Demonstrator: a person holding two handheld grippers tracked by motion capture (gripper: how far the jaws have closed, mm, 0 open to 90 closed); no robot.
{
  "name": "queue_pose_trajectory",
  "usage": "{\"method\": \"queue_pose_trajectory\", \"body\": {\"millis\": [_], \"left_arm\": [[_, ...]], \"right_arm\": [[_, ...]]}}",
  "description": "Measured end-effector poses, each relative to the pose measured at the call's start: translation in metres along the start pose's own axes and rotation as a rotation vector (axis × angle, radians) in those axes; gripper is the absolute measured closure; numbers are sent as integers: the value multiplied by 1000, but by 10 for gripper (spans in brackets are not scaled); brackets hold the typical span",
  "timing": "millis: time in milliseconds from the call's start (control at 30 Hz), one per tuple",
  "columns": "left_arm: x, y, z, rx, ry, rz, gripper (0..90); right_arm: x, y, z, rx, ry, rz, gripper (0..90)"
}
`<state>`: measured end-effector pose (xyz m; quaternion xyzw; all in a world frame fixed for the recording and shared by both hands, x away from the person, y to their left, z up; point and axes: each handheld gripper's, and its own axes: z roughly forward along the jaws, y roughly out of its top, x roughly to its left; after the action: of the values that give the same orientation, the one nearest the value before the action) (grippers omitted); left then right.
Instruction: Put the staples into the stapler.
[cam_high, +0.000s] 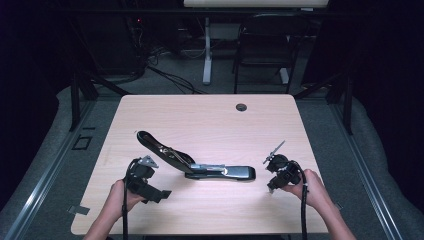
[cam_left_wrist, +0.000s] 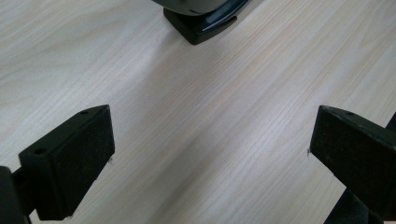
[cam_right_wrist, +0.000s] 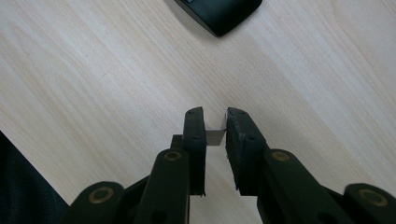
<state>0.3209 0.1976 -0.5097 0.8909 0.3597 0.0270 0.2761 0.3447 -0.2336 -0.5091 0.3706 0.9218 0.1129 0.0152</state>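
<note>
Right tool (cam_right_wrist: 215, 133) is nearly closed, clamping a small strip of staples (cam_right_wrist: 215, 136) between its pads. Left tool (cam_left_wrist: 210, 144) stands wide open, empty. The opened stapler (cam_high: 200, 162) lies on the counter (cam_high: 210, 120) between both tools.

Light wood-grain bench (cam_high: 210, 115) with a round cable grommet (cam_high: 241, 107) near its far edge, on grey carpet (cam_high: 180, 82), dark curtained surround either side, black chair (cam_high: 265, 45) and a white desk leg (cam_high: 206, 50) behind, loose cables (cam_high: 165, 75) trailing on the floor, lit from overhead.
</note>
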Motion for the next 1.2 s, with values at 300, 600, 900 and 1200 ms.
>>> {"method": "queue_pose_trajectory", "body": {"millis": [300, 600, 900, 1200], "left_arm": [[1, -1, -1, -4, 2, -6, 0], [5, -4, -4, -8, 10, -20, 0], [10, -6, -5, -14, 19, -39, 0], [14, -10, -8, -19, 27, -53, 0]], "right_arm": [[2, 1, -4, -31, -18, -12, 784], [6, 4, -7, -66, -31, -28, 784], [8, 11, -15, -82, -26, -63, 785], [9, 21, -21, -115, -10, -92, 785]]}}
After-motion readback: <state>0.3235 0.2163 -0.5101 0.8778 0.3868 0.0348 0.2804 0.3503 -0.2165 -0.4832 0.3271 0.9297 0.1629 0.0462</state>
